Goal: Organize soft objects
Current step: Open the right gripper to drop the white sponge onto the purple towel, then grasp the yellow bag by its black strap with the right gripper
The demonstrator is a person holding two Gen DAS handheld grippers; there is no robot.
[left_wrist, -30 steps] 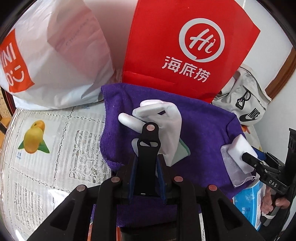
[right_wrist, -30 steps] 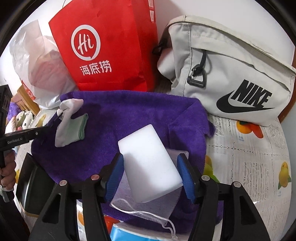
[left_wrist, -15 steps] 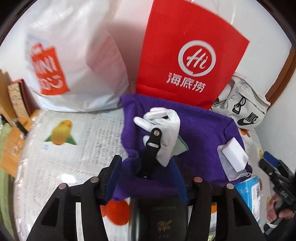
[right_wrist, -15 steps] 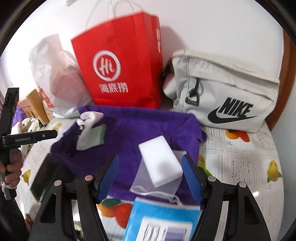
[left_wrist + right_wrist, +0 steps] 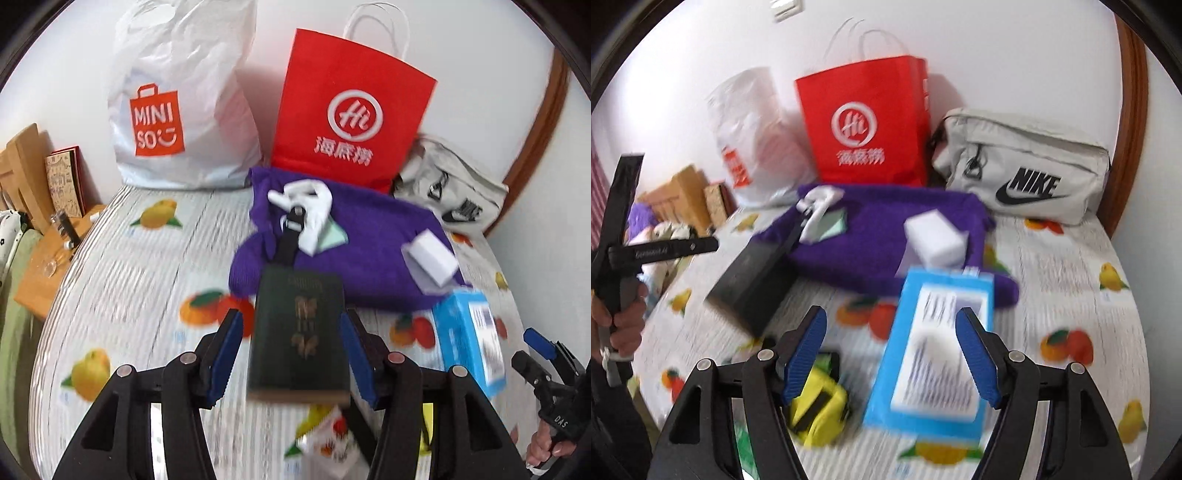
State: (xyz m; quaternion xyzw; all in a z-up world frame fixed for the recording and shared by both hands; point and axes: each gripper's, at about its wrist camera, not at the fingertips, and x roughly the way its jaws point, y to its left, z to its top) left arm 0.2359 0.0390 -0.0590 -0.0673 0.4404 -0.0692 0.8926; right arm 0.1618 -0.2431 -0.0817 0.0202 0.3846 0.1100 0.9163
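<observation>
White wall backs a desk (image 5: 122,266) under a fruit-print cloth; along its far edge stand a Miniso bag (image 5: 177,107), a red paper bag (image 5: 351,114) and a grey pouch (image 5: 1023,170). Just in front lies the purple towel (image 5: 373,236), bearing a white glove (image 5: 314,206) and a white sponge (image 5: 432,258). Left tool (image 5: 291,354) and right tool (image 5: 890,354) both stand apart and empty, the right's jaws opening. Both placements look finished; next likely means choosing another soft item, avoiding the dark book (image 5: 299,336) and blue box (image 5: 934,362).
</observation>
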